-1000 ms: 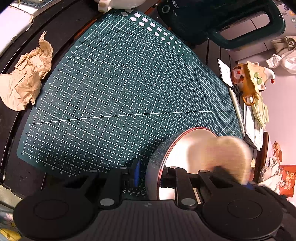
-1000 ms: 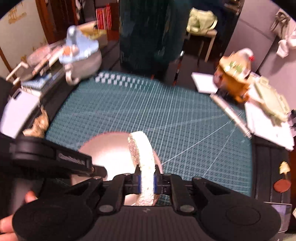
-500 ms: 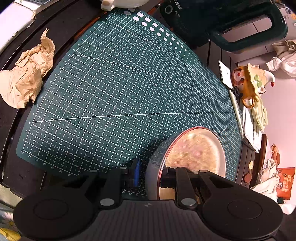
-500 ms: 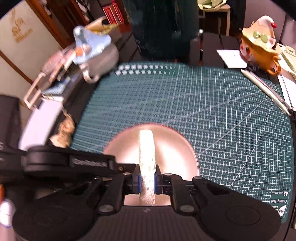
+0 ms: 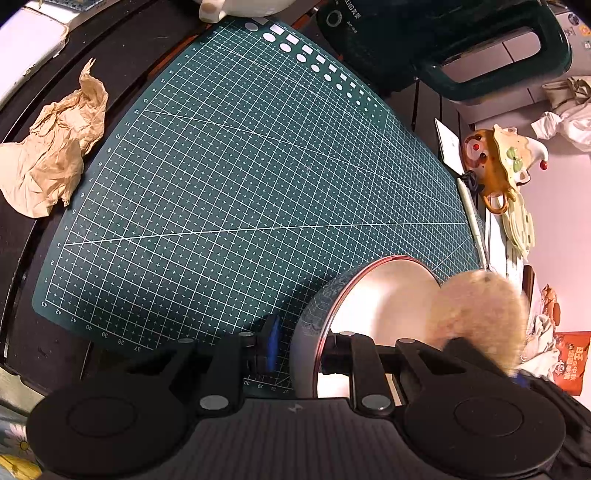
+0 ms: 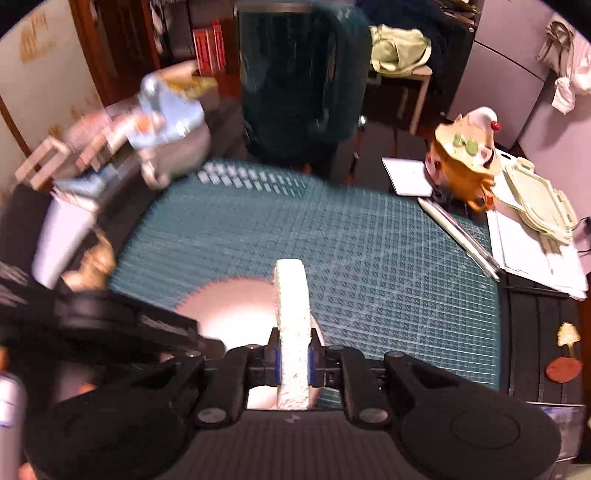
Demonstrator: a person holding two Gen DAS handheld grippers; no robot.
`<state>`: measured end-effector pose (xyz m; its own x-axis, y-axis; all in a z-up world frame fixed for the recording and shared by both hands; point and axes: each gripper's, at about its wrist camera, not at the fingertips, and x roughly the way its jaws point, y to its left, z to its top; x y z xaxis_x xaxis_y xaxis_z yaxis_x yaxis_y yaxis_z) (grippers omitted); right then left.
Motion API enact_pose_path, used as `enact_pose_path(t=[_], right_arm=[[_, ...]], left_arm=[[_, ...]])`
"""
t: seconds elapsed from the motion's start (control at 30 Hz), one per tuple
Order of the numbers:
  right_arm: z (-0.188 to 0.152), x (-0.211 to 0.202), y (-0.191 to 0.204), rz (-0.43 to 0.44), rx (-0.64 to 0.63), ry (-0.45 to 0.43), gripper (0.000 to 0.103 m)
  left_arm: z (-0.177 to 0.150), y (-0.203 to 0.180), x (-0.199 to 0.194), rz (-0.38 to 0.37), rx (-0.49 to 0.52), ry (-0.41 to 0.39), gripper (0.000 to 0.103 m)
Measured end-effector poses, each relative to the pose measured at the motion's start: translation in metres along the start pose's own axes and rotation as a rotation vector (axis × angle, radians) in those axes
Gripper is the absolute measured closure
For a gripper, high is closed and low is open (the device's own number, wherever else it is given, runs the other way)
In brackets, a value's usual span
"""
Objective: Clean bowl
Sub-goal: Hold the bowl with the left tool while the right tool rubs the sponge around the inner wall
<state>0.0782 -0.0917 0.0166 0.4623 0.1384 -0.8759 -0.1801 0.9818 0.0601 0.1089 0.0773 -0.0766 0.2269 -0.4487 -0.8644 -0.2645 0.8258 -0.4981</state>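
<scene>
A: Where's the bowl (image 5: 384,295)?

B: Near-right corner of the green cutting mat (image 5: 236,184), tilted, mouth facing up & toward the right side in the left wrist view. Left gripper (image 5: 303,350) has its jaws clamped on the near rim: one finger outside the patterned wall, one inside.

A: Right gripper (image 6: 293,360)?

B: Jaws closed on a pale round sponge (image 6: 291,325), held on edge. Its long axis runs straight along the fingers, away from the cam, narrow edge up. In the left wrist view its flat face (image 5: 480,317) sits over the bowl's right rim, blurred.

A: Touching the inside?

B: Can't tell, too blurred. It overlaps the rim, that's all I get.

A: Room around it?

B: Lots of bare mat to the left & far side of the bowl. Right side's tight: the mat edge is just beside the bowl, w/ a pen (image 5: 474,221) lying along that edge. Beyond it, papers, a pale green tray (image 6: 539,203) & an orange figurine (image 5: 495,170).

A: Other edges?

B: Crumpled brown paper (image 5: 51,162) on the dark table (image 5: 122,66) just off the mat's left edge. Dark green appliance w/ a handle (image 5: 461,48) past the far corner. White mug-like piece (image 5: 221,7) at the far edge.
</scene>
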Motion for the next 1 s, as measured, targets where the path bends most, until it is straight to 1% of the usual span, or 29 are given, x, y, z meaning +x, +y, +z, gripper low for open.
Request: enact_pose_path(t=[0.07, 0.1, 0.3, 0.37, 0.4, 0.5, 0.57, 0.63, 0.67, 0.77, 0.8, 0.87, 0.9, 0.93, 1.0], right_arm=[[0.002, -0.001, -0.004, 0.088, 0.032, -0.001, 0.091], [0.002, 0.003, -0.004, 0.104, 0.040, 0.008, 0.091], [-0.001, 0.037, -0.001, 0.154, 0.076, 0.094, 0.091], [-0.002, 0.055, 0.000, 0.154, 0.079, 0.146, 0.091], [-0.002, 0.058, 0.000, 0.152, 0.075, 0.156, 0.091], [-0.006, 0.060, 0.007, 0.078, 0.027, 0.154, 0.091], [-0.008, 0.061, 0.014, 0.005, -0.008, 0.153, 0.091], [-0.008, 0.058, 0.019, -0.115, -0.042, 0.150, 0.091], [-0.008, 0.053, 0.019, -0.148, -0.055, 0.137, 0.091], [-0.006, 0.040, 0.016, -0.152, -0.059, 0.110, 0.092], [-0.005, 0.034, 0.014, -0.147, -0.056, 0.095, 0.092], [-0.002, 0.014, 0.010, -0.112, -0.047, 0.023, 0.092], [-0.001, 0.011, 0.010, -0.101, -0.044, 0.008, 0.091], [0.000, 0.003, 0.008, -0.066, -0.033, -0.018, 0.091], [0.001, -0.009, 0.002, 0.051, 0.011, -0.050, 0.091]], left_arm=[[0.000, 0.001, 0.000, -0.001, -0.001, 0.000, 0.083], [0.000, 0.001, 0.000, -0.002, -0.002, 0.001, 0.083], [0.000, 0.001, 0.001, 0.000, -0.002, 0.000, 0.083], [0.000, 0.002, 0.001, -0.003, -0.005, 0.001, 0.083], [0.000, 0.003, 0.001, -0.004, -0.007, 0.002, 0.083], [0.000, 0.002, 0.001, -0.001, -0.001, 0.001, 0.083], [0.000, 0.009, -0.001, -0.009, -0.008, 0.001, 0.083], [0.001, 0.012, -0.003, -0.012, -0.010, 0.002, 0.082], [0.001, 0.013, -0.003, -0.012, -0.009, 0.002, 0.082], [0.000, 0.016, -0.006, -0.012, -0.010, 0.002, 0.082], [0.000, 0.018, -0.008, -0.012, -0.010, 0.002, 0.082], [0.003, 0.011, -0.004, -0.009, -0.011, 0.004, 0.082], [0.004, 0.009, -0.003, -0.009, -0.012, 0.004, 0.082], [0.004, 0.009, -0.003, -0.009, -0.013, 0.004, 0.082], [0.005, 0.009, -0.003, -0.009, -0.013, 0.004, 0.082]])
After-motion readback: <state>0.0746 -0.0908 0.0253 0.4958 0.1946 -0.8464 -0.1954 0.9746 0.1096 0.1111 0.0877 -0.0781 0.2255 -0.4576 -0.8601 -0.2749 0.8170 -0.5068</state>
